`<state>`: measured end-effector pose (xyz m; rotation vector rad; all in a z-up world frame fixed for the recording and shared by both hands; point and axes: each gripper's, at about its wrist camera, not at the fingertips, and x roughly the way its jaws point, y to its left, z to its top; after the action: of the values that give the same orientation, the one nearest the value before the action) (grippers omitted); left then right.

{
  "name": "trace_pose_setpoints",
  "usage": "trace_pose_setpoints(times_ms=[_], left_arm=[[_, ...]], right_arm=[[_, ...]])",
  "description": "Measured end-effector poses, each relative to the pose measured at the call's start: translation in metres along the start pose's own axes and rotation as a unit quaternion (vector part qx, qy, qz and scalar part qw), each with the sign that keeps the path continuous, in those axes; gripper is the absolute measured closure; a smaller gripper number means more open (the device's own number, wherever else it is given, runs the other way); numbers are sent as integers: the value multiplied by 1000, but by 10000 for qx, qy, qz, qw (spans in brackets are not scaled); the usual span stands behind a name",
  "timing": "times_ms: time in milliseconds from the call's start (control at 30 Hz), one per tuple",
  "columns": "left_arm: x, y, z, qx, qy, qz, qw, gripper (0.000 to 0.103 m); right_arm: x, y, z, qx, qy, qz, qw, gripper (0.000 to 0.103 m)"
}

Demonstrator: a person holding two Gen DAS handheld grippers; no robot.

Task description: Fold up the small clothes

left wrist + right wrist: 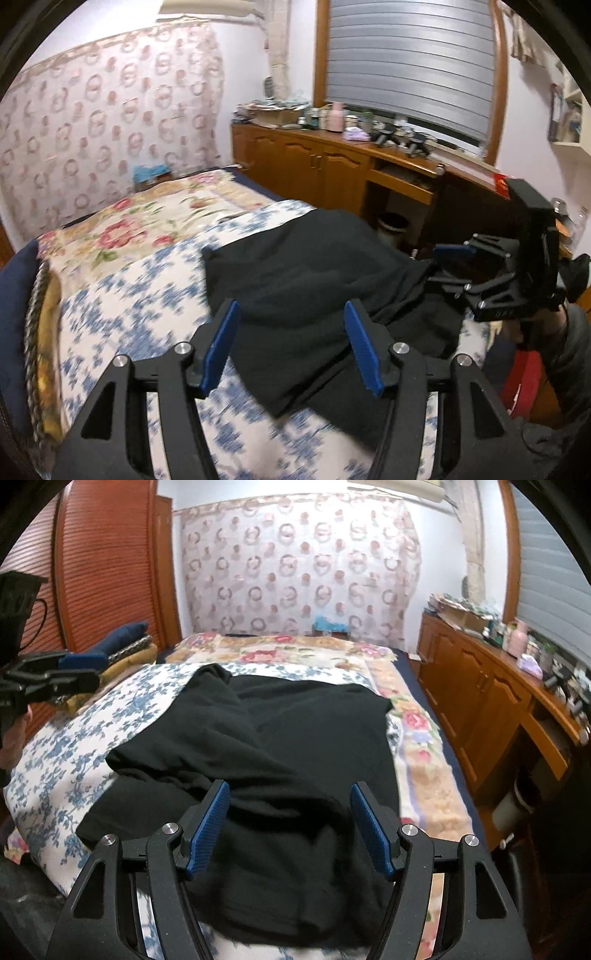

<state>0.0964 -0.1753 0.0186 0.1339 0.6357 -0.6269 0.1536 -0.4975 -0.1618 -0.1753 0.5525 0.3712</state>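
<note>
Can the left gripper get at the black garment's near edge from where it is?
Probably yes. The left gripper is open, right above the black garment on the blue-flowered sheet, with nothing between them. The right gripper, also open, is off to the side.

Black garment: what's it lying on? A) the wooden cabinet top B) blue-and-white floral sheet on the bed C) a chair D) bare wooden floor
B: the black garment lies rumpled on the blue-and-white floral sheet covering the bed, with both grippers open and holding nothing.
</note>
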Motion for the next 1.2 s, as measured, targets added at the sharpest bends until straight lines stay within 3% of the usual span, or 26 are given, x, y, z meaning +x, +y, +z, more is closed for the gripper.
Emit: trace_pose_setpoints(times_ms=[500, 867, 1133, 1200], left_arm=[[-24, 70, -54, -840, -91, 803, 9932, 45], [-36, 93, -71, -1052, -168, 966, 9896, 45], [-33, 93, -78, -1092, -117, 915, 9897, 45], [-32, 93, -79, -1084, -101, 901, 9900, 45]], right_arm=[[55, 89, 39, -914, 191, 816, 9923, 34], [100, 155, 41, -1556, 776, 1478, 9736, 34], [121, 174, 28, -1934, 1222, 1506, 9618, 34], [122, 174, 26, -1982, 1194, 1510, 9611, 40]])
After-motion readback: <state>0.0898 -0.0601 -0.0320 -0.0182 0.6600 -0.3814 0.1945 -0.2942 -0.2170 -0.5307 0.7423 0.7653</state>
